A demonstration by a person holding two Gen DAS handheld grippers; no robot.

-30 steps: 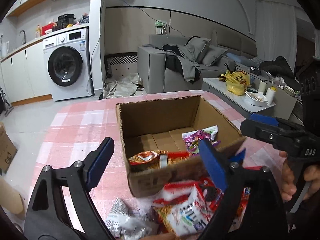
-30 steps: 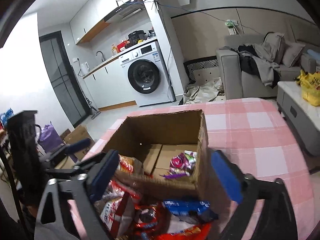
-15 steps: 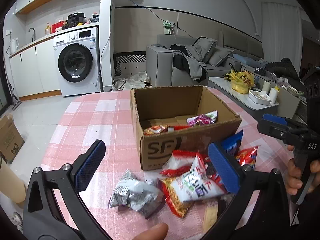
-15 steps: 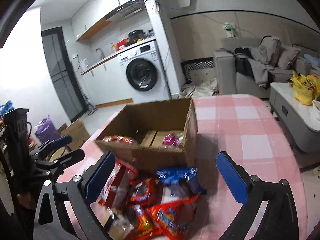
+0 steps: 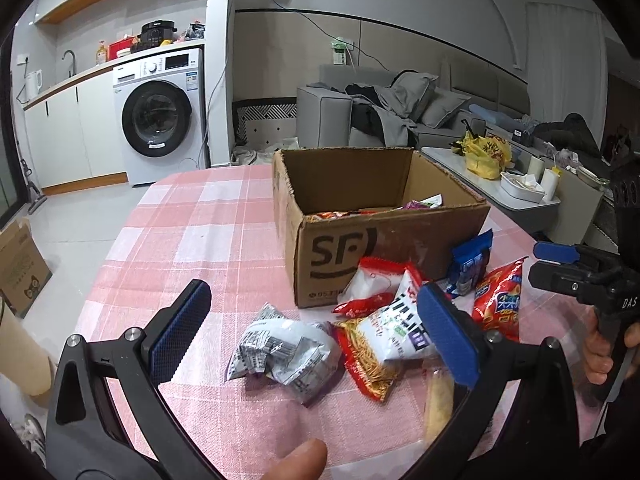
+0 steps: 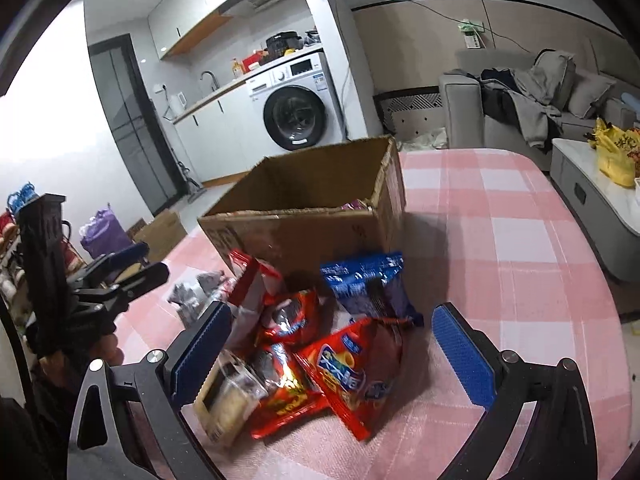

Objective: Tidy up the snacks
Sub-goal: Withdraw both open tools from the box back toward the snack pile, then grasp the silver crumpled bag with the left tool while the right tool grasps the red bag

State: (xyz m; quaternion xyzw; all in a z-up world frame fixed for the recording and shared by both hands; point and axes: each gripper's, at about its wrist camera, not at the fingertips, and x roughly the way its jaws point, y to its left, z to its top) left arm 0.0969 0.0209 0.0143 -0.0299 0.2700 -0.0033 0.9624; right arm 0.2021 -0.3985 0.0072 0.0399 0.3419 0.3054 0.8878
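Pink checked cloth is covering the counter (image 5: 192, 236), with a kitchen wall and washing machine (image 5: 160, 116) behind and a grey sofa (image 5: 384, 112) off to the side. An open cardboard box (image 5: 384, 224) is standing mid-counter, already holding a few packets.

Compared with a second ago, both claws are sitting farther back and lower: the box, which was filling the near field, is now standing beyond a loose pile of snacks. The left claw (image 5: 308, 340) has finished spreading and is standing released with nothing between its pads; the crumpled grey-and-white packet (image 5: 284, 352) is lying on the cloth beneath it. The right claw (image 6: 332, 352) is also released and empty, hanging over the red chip bag (image 6: 352, 372), with the blue packet (image 6: 368, 288) leaning against the box wall just beyond.

This is likely the start of a fresh pick: one delivery is done, and most snacks are still waiting outside the box.

Room for moving is looking generous. The counter's left side is bare cloth out to its rounded edge, and the right side beside the box is likewise open. The pile is lying between the claws and the near box wall, so any carried packet will need lifting over that rim. The two claws are working close together over one pile, which may invite a collision.
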